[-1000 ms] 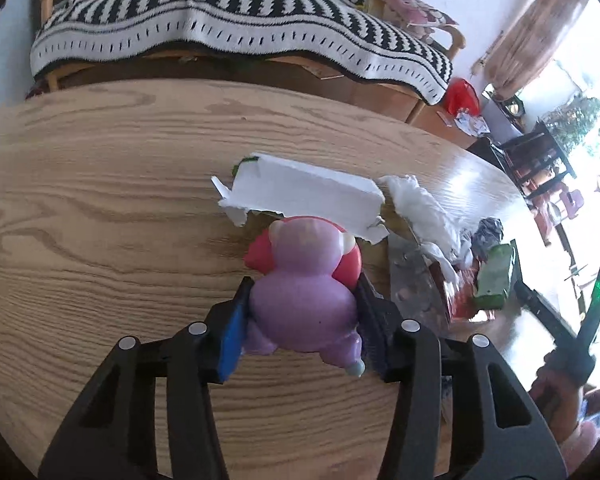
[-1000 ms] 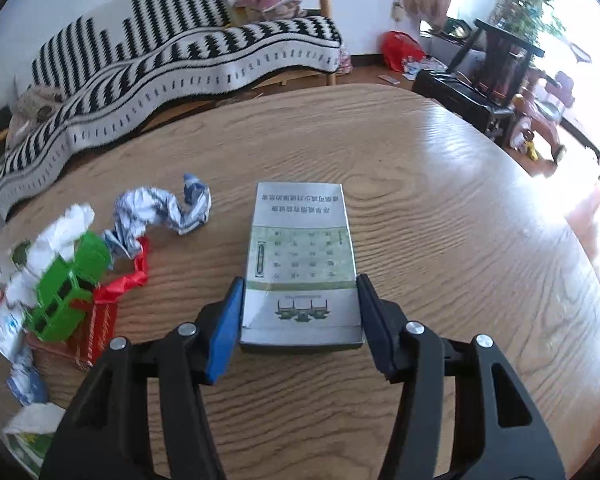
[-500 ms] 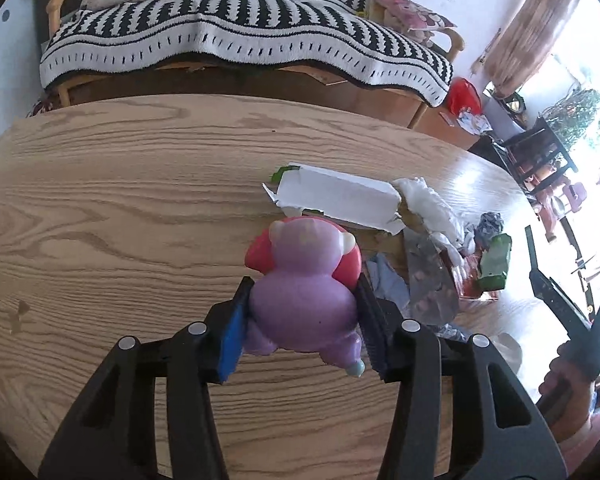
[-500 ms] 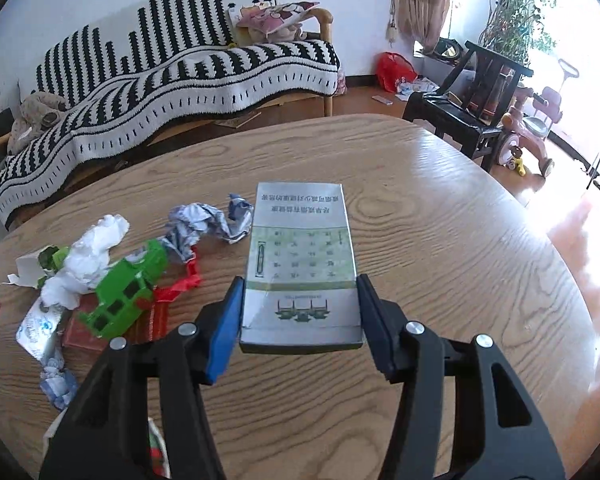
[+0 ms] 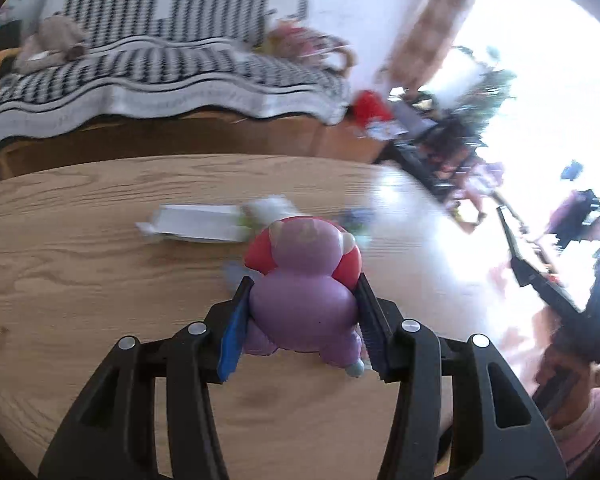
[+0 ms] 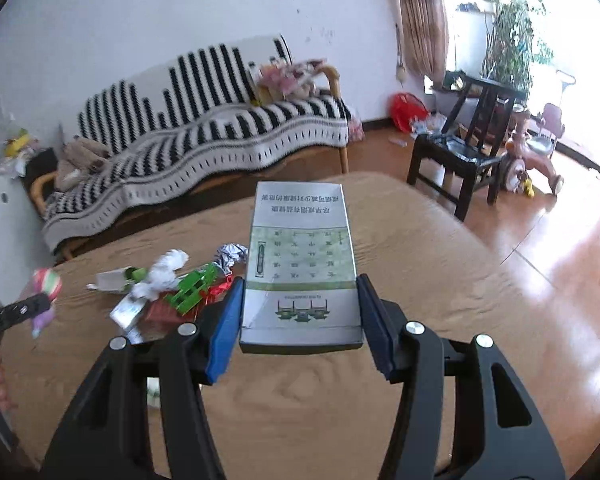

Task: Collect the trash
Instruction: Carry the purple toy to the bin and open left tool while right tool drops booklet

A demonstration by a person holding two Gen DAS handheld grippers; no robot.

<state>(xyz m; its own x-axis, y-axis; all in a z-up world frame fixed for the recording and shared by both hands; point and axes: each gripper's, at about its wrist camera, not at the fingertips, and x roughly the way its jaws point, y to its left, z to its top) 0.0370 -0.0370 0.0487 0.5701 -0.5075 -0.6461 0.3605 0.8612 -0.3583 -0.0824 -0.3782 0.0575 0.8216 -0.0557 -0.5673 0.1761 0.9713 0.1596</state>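
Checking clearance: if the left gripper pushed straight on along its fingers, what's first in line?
Probably the white torn carton lying on the wooden table, just beyond the purple toy that the left gripper holds; blur leaves depth uncertain.

A big round wooden table [image 6: 440, 280] holds a heap of trash near its left side: a torn white carton [image 6: 112, 280], a crumpled white paper [image 6: 164, 270], a green wrapper [image 6: 192, 288], a red wrapper [image 6: 162, 312] and a foil ball [image 6: 232, 256].
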